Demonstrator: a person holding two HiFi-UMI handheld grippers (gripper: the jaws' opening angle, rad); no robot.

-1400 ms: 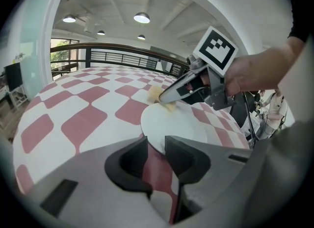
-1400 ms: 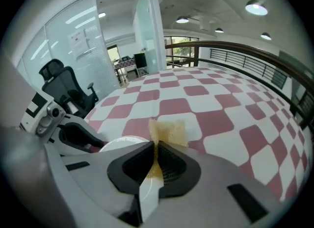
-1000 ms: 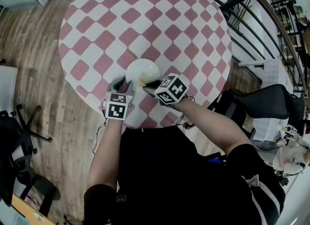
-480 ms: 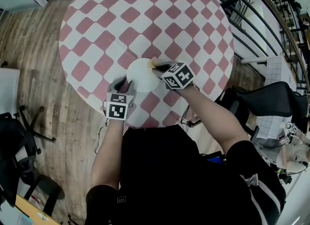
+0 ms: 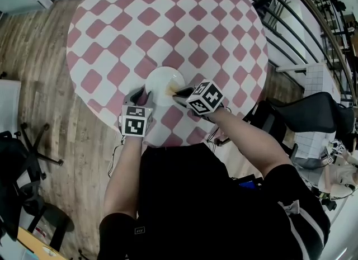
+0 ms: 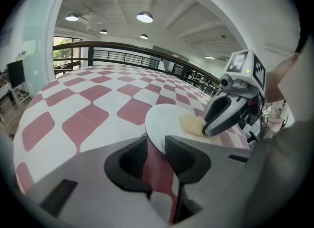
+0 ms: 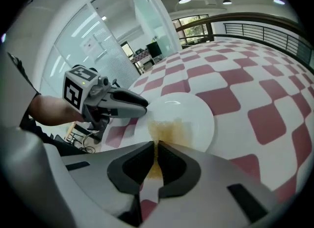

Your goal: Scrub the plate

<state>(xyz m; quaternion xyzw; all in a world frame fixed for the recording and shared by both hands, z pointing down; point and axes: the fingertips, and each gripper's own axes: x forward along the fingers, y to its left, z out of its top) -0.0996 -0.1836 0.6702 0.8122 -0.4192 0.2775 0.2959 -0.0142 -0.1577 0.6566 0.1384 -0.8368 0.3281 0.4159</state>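
Note:
A white plate [image 5: 162,79] lies near the front edge of the checked table. My left gripper [image 5: 143,93] is shut on the plate's near-left rim. In the left gripper view the plate [image 6: 167,120] runs in between the jaws of my left gripper [image 6: 156,146]. My right gripper [image 5: 175,92] is shut on a yellow sponge [image 5: 169,90], which rests on the plate's right side. In the right gripper view the sponge [image 7: 167,129] sticks out ahead of the right gripper [image 7: 156,147] onto the plate [image 7: 194,109], with the left gripper [image 7: 131,105] at the rim.
The round table [image 5: 168,13] has a pink and white checked cloth. A metal railing [image 5: 291,24] curves along the right side. A black office chair [image 5: 313,116] stands at the right, another chair [image 5: 22,141] at the left on the wooden floor.
The right gripper has drawn the sponge back from the plate's far right edge toward its near right side. The left gripper and plate have stayed put.

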